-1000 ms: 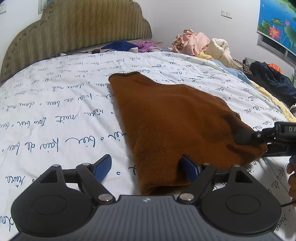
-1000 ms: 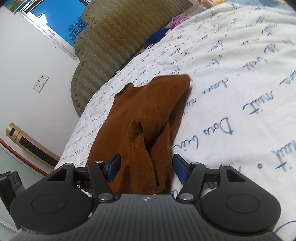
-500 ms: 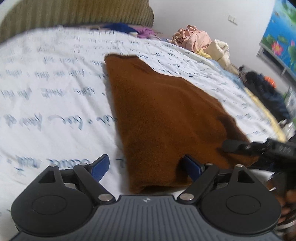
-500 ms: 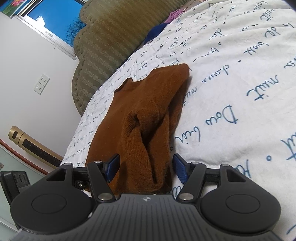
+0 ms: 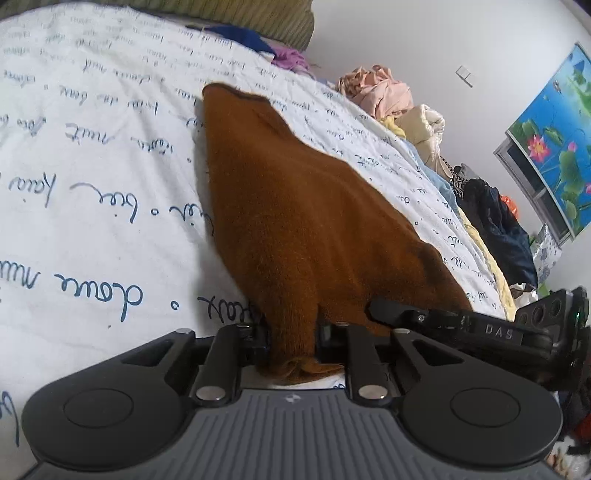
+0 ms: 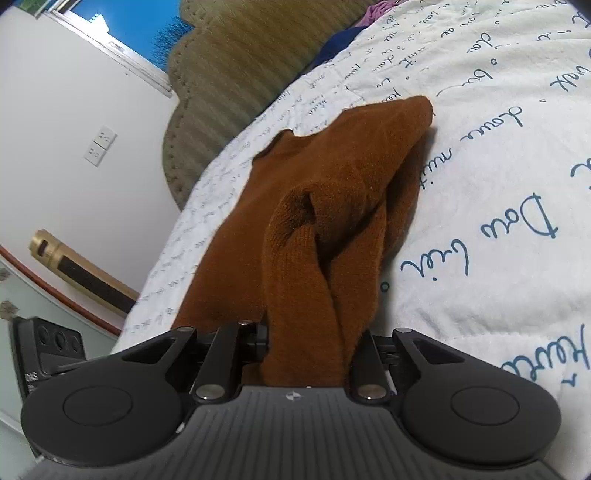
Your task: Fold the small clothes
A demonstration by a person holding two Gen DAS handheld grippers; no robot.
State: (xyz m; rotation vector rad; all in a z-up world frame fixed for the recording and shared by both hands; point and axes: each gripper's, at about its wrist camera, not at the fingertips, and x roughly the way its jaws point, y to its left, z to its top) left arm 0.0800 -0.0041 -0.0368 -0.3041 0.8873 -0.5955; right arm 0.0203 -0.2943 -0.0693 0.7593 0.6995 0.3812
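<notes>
Bedspread (image 5: 92, 155), brown garment (image 5: 295, 206) — fingers (image 5: 258, 339) hidden

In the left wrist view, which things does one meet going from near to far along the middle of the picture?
left gripper → brown knitted garment → white bedspread with blue writing → purple cloth → olive headboard

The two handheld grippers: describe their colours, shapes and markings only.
Left gripper: matte black linkage arms with silver pivot screws, two round black discs, a ribbed grey body with a small white logo. Right gripper: the same build. From the left view, its side arm carries the raised letters DAS. No cables show.
</notes>
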